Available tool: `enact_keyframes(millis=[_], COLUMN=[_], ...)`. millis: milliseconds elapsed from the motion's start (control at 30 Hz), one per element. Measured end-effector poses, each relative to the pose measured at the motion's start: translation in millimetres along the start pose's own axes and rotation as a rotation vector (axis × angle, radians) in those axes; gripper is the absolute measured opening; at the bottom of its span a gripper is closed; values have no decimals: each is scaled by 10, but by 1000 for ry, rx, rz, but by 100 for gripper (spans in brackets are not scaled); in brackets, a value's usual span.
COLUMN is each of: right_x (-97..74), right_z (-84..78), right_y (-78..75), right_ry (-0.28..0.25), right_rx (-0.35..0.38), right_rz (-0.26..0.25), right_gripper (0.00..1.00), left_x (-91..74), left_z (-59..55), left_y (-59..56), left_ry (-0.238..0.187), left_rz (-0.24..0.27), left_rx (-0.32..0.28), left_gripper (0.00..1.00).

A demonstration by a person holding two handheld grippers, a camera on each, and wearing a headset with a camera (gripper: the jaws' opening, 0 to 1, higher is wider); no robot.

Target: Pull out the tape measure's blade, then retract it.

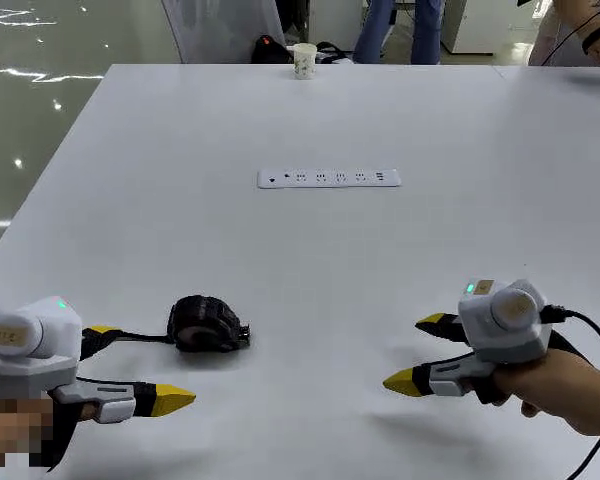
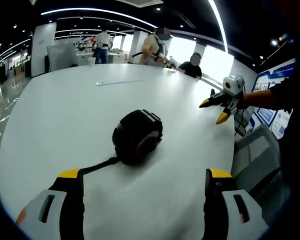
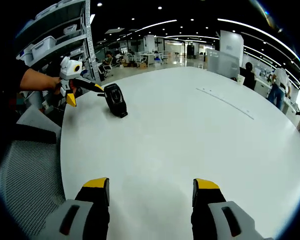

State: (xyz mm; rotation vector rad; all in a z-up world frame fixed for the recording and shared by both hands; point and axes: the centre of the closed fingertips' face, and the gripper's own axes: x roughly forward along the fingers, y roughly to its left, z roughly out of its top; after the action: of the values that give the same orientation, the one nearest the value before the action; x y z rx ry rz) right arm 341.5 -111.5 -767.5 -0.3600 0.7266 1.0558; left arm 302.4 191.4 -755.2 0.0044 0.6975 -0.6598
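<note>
While left tool point(image 1: 143, 365) gapes, tape measure point(image 1: 207, 324) just ahead, right tool point(image 1: 415, 351) apart

**Black tape measure low on the counter**

The tape measure point(image 1: 208, 324) is a small, rounded black case with ribbed sides. It sits on the white counter point(image 1: 310, 250), apparently upright on its edge, at about 8 o'clock in the head view. A thin black strap point(image 1: 145, 338) trails from it toward 9 o'clock.
</note>
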Motion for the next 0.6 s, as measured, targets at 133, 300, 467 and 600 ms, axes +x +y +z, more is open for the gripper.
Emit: enact_keyframes(millis=[133, 300, 467, 600], right_x=[-105, -228, -327, -384], right_z=[-56, -181, -247, -314], right_y=[-62, -152, -180, -195], right_ry=[-10, -2, -15, -10], right_rx=[-9, -5, 16, 27], right_rz=[-14, -38, -37, -40], right_gripper=[73, 78, 86, 90], left_x=[-25, -73, -128, -162], left_z=[-20, -43, -71, -84], left_y=[-2, 17, 43, 63], left_ry=[4, 10, 11, 15], left_rz=[-3, 2, 5, 9], left_rx=[-7, -2, -8, -5], left_gripper=[99, 99, 99, 99])
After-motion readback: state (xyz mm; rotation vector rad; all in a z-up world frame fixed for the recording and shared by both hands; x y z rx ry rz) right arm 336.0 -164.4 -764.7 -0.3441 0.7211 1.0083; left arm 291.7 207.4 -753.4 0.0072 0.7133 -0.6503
